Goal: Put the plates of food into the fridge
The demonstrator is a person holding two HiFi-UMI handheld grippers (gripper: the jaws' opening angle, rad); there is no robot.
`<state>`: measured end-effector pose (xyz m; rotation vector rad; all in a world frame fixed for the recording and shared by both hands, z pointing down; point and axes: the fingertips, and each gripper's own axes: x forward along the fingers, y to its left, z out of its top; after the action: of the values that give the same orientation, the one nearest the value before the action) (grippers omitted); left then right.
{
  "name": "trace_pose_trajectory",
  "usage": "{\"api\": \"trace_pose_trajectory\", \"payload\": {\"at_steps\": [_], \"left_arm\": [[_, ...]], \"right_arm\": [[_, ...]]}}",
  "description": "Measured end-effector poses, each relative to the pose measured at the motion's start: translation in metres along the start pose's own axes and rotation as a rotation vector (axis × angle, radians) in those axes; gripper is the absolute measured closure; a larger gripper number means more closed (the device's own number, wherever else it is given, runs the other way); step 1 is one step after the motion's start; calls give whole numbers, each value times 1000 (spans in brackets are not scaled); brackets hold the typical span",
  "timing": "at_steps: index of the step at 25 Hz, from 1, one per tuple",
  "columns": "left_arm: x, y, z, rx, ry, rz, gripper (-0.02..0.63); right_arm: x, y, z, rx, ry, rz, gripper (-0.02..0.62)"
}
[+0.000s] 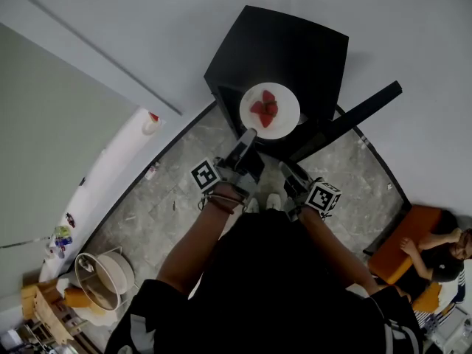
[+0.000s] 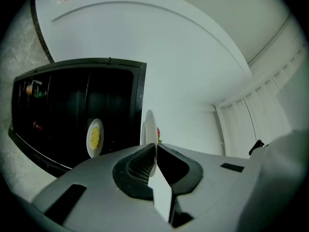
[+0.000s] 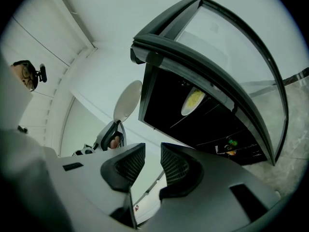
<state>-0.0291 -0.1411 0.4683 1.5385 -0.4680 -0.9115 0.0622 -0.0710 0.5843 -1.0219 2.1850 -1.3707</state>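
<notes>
Left gripper (image 1: 248, 136): jaws clamped on the near rim of the white plate of red food (image 1: 270, 110); the left gripper view shows this plate (image 2: 149, 127) edge-on between the jaws of the left gripper (image 2: 153, 150). The plate is held off the floor, outside the black fridge (image 1: 284, 44), close to the edge of its open front. The fridge door (image 1: 363, 108) stands swung open to the right.

Right gripper (image 1: 290, 170): right of the left one; its own view shows its jaws (image 3: 152, 154) narrowly apart with nothing between them.

Inside the fridge (image 3: 207, 124), a plate of yellow food (image 3: 193, 101) sits on a shelf; it also shows from the left gripper view (image 2: 94, 137)
</notes>
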Motion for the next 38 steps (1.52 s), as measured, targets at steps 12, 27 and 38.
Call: {"api": "trace_pose_trajectory", "payload": {"at_steps": [12,27,38], "left_arm": [[-43,-7,6,30,-19,0,572],[-62,38,29,41,-40,40,572],[-47,83,65,49,-50,70,572]], "right_arm": [[5,7,-12,9,28,5,483],[5,-9,-13,17,47,-22,483],[4,-21,-3,15,31,-65,483]]}}
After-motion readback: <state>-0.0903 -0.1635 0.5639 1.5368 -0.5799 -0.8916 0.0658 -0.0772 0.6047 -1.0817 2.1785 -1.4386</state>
